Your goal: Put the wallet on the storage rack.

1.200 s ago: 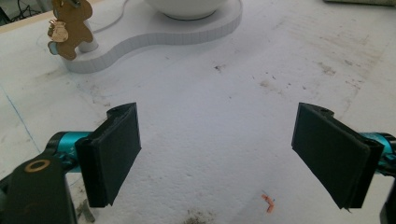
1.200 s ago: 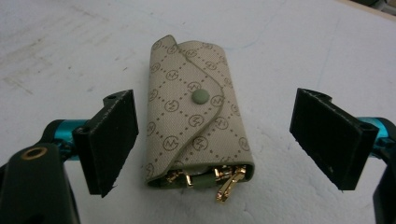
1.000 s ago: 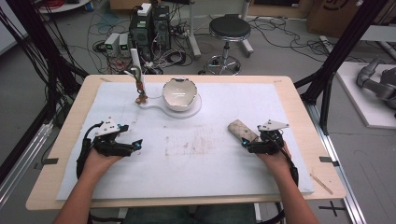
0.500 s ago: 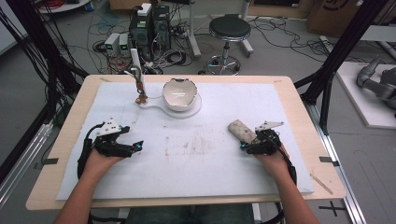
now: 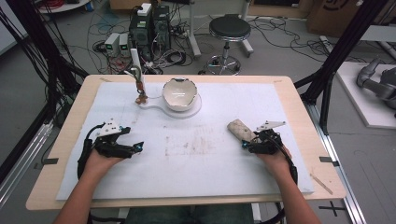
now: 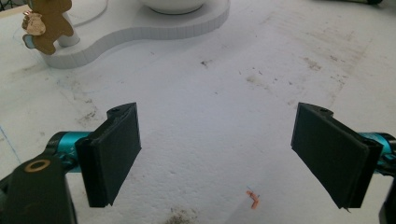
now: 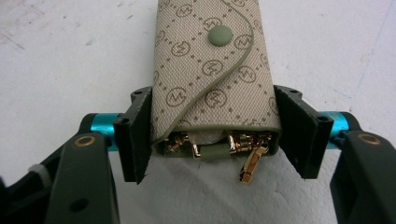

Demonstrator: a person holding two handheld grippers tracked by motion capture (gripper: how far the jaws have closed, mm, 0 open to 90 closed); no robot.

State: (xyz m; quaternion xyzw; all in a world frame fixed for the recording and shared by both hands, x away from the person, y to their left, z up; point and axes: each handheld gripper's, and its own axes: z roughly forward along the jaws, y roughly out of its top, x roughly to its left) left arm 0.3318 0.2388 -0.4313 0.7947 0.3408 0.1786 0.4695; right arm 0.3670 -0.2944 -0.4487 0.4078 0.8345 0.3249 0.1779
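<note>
Left gripper [image 5: 135, 147]: rests low on the white mat [image 5: 196, 168] at the left of the counter [image 5: 299, 100], the person's left hand [image 5: 100, 158] wrapped round its body; jaws stand wide with nothing but bare mat between them, as the left gripper view shows.
Stand [image 5: 180, 111]: white foam base at the far middle-left, carrying a cracked white bowl [image 5: 179, 93] and a small post with a brown bear charm [image 6: 49, 23]; well apart from both grippers.
Key pouch [image 7: 212, 70]: beige patterned pouch with a green snap, lying flat on the mat right of centre, its far end pointing up and left in the high view; gold hooks [image 7: 247, 163] show at its open near end.
Right gripper [image 5: 246, 143]: jaws have just been closing and now press on both long sides of the key pouch at its open end.
Right hand [image 5: 275, 156]: low behind the gripper, forearm coming in from the bottom edge, gripper pointing along the pouch.
Doing the step well: by my reading the grip is freshly made and sits near the end, so the far end may droop on lifting; keep the squeeze firm, raise straight and slowly, and keep the open end from tipping down so that the loose hook does not catch the mat.
Left hand's part: ready to support the pouch if needed.
</note>
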